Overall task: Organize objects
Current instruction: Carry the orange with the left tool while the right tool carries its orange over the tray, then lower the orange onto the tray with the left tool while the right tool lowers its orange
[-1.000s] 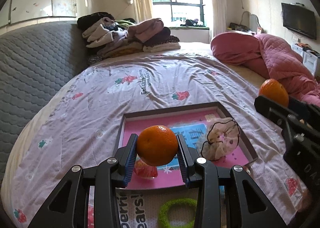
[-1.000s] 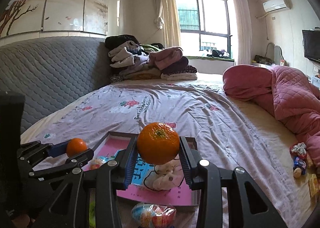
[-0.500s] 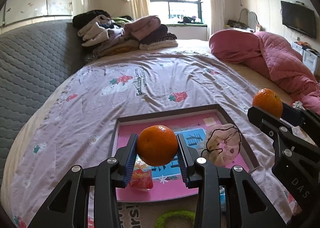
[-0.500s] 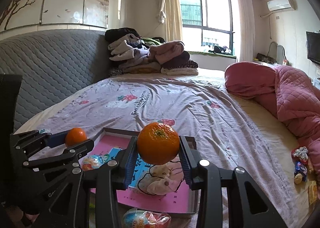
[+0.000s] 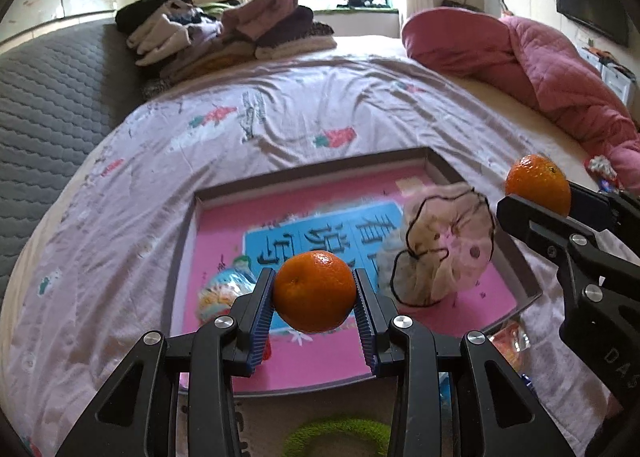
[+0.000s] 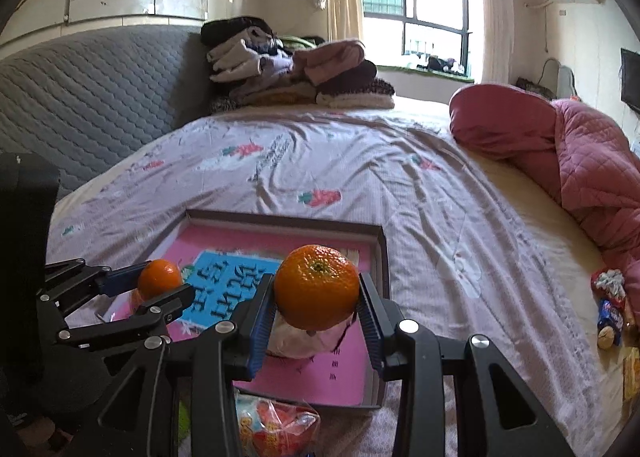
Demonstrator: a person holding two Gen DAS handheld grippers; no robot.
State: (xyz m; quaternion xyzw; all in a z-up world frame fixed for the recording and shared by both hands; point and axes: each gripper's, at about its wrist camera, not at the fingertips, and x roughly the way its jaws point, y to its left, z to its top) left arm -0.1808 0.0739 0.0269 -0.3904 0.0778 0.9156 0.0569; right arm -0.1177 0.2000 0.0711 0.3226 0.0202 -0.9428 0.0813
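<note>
Left wrist: left claw gripped tangerine over tray centre for drop; right claw gripped second tangerine.

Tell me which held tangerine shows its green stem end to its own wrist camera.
The right gripper one: its tangerine shows a green stem scar on top. The left gripper tangerine shows only a small dark dimple.

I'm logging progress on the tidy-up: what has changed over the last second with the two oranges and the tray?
Both grippers have come down toward the tray, which now looms larger and closer in both views. The left gripper stays shut on its orange, and the right gripper on the other orange; nothing was released. The scrunchie and wrapped snack lie in the tray as before.
</note>
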